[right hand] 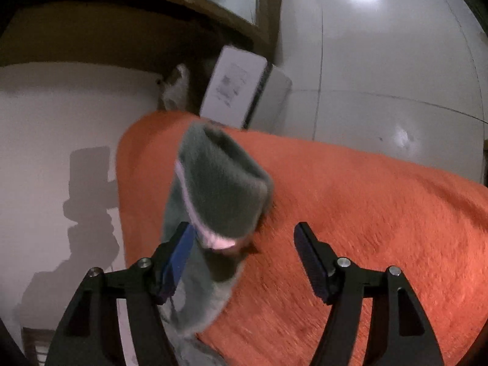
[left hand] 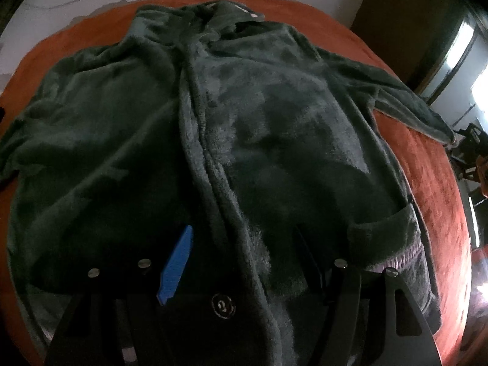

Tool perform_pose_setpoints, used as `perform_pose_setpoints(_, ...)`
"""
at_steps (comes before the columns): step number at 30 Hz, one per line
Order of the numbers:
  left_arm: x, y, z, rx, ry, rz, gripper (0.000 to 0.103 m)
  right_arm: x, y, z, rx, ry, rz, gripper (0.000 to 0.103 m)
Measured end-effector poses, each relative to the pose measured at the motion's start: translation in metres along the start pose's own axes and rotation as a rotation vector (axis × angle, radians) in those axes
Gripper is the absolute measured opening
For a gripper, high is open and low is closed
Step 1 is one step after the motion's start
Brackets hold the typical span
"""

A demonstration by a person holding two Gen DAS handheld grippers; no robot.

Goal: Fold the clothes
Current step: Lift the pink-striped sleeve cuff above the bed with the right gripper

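— While spread flat on the orange bedcover [left hand: 427, 164], lies where, that green fleece robe [left hand: 213, 116]?

— Front up, collar at the far end, hem nearest the left gripper [left hand: 241, 244]. Long axis running straight away from that tool, front opening almost on its midline.

— And the sleeve?

— Right sleeve [right hand: 219, 183] stretched out to the side, cuff at the edge of the bedcover. Seen by the right gripper [right hand: 244, 241] as a grey-green tube running away from the fingers, slightly left of centre, pale cuff hem just ahead of the blue-padded finger.

— Nearer hand, then?

— Right one, clearly. Probably a sleeve fold inward next, across the robe's axis.

— Tool states?

— Left: spread wide, tilted steeply down over the hem, nothing pinched; fleece under it, contact hard to judge in the dim light. Right: spread too, angled down less steeply, sleeve brushing past the blue finger, other finger over bare bedcover, no squeeze visible.

— Risk?

— Thick pile, slippery; cuff easily missed unless centred between the fingers first.
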State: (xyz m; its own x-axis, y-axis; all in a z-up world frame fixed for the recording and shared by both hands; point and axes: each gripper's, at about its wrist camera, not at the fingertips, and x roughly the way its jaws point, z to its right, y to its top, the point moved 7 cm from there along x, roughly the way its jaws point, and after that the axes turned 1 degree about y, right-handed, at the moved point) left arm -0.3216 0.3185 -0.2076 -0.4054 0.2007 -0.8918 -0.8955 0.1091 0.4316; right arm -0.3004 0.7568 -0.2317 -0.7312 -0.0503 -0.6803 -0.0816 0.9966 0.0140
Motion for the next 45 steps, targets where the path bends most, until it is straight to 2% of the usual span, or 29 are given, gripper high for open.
perform_pose_setpoints(2, 0.000, 0.001, 0.002, -0.008, -0.013, -0.002, 0.068, -0.013, 0.004, 0.000, 0.011, 0.017, 0.075, 0.068)
perform_pose_setpoints(4, -0.002, 0.000, 0.003, 0.000, -0.011, 0.003, 0.068, -0.017, 0.001, 0.005, 0.005, -0.006, 0.106, 0.068)
perform_pose_setpoints(9, 0.001, -0.004, 0.005, 0.016, -0.002, -0.008, 0.068, 0.006, -0.007, 0.024, 0.035, -0.039, 0.043, 0.068)
perform_pose_setpoints(14, -0.001, -0.005, 0.009, 0.022, -0.019, -0.009, 0.068, 0.020, -0.004, -0.002, -0.113, -0.017, 0.037, 0.068)
perform_pose_setpoints(17, 0.001, -0.005, 0.009, 0.024, -0.013, -0.013, 0.068, 0.040, 0.000, -0.008, -0.110, -0.021, -0.007, 0.068)
perform_pose_setpoints(20, 0.002, -0.006, 0.008, 0.023, -0.006, -0.016, 0.068, 0.047, 0.004, -0.007, -0.078, -0.035, 0.013, 0.064)
perform_pose_setpoints(26, -0.001, -0.007, 0.007, 0.022, -0.005, -0.008, 0.068, 0.014, -0.012, 0.016, 0.084, 0.084, 0.056, 0.064)
perform_pose_setpoints(31, 0.000, -0.006, 0.012, 0.055, -0.025, -0.014, 0.068, -0.029, -0.019, 0.029, 0.060, 0.092, 0.132, 0.064)
perform_pose_setpoints(33, -0.001, -0.005, 0.015, 0.063, -0.033, -0.012, 0.068, -0.035, -0.017, 0.025, 0.004, 0.067, 0.138, 0.064)
perform_pose_setpoints(37, 0.004, -0.003, 0.019, 0.067, -0.034, -0.020, 0.068, -0.019, -0.012, 0.031, -0.036, -0.047, 0.100, 0.064)
perform_pose_setpoints(39, 0.005, -0.003, 0.021, 0.071, -0.033, -0.023, 0.068, -0.006, -0.008, 0.028, -0.068, -0.055, 0.090, 0.058)
perform_pose_setpoints(45, 0.005, -0.004, 0.022, 0.084, -0.022, -0.021, 0.068, 0.017, -0.004, 0.013, -0.094, -0.035, 0.068, 0.058)
